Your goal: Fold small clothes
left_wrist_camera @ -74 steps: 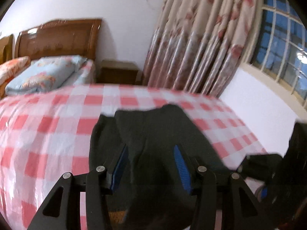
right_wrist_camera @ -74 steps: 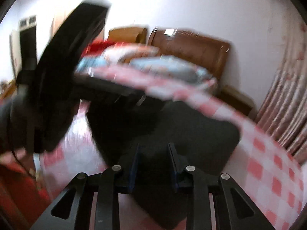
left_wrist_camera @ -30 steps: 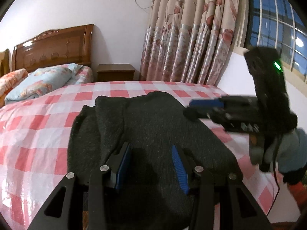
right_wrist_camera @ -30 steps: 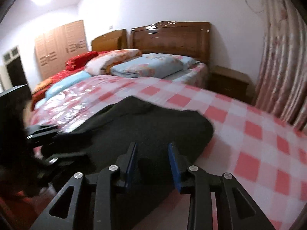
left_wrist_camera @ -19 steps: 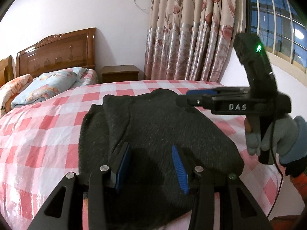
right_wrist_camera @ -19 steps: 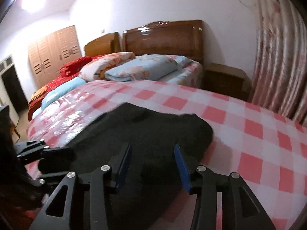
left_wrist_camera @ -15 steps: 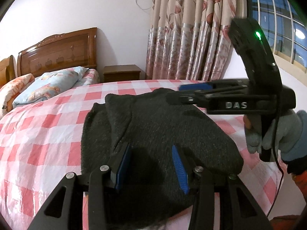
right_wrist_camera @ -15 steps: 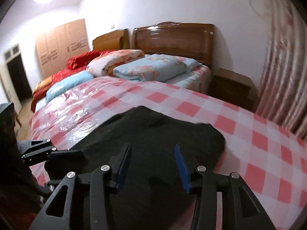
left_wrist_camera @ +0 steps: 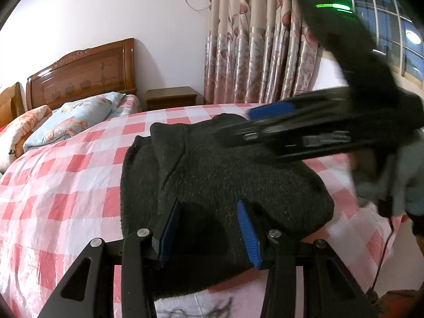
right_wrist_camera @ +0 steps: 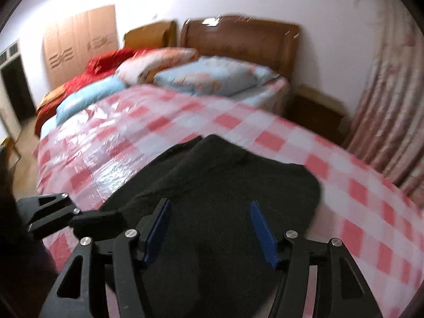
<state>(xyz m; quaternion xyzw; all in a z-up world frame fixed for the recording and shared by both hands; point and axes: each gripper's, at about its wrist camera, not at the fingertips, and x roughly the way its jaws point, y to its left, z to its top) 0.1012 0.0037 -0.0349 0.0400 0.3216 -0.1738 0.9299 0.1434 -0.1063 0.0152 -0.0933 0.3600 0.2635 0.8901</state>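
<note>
A dark knitted garment [left_wrist_camera: 212,175] lies folded on the pink checked bed cover [left_wrist_camera: 66,185], near the bed's corner. My left gripper [left_wrist_camera: 209,228] is open just above the garment's near edge, holding nothing. My right gripper [right_wrist_camera: 209,228] is open wide above the garment [right_wrist_camera: 225,185], holding nothing. In the left wrist view the right gripper [left_wrist_camera: 267,122] reaches in from the right over the garment's far side, blurred. The left gripper's fingers [right_wrist_camera: 87,217] show at the left of the right wrist view.
Pillows [right_wrist_camera: 212,76] and a wooden headboard [left_wrist_camera: 82,71] are at the far end of the bed. A nightstand [left_wrist_camera: 172,98] stands by flowered curtains [left_wrist_camera: 251,39]. The bed's edge [left_wrist_camera: 371,228] drops off at the right.
The right gripper has opened wider and swung further over the garment. The left gripper stays open in the same place. The garment has not moved.
</note>
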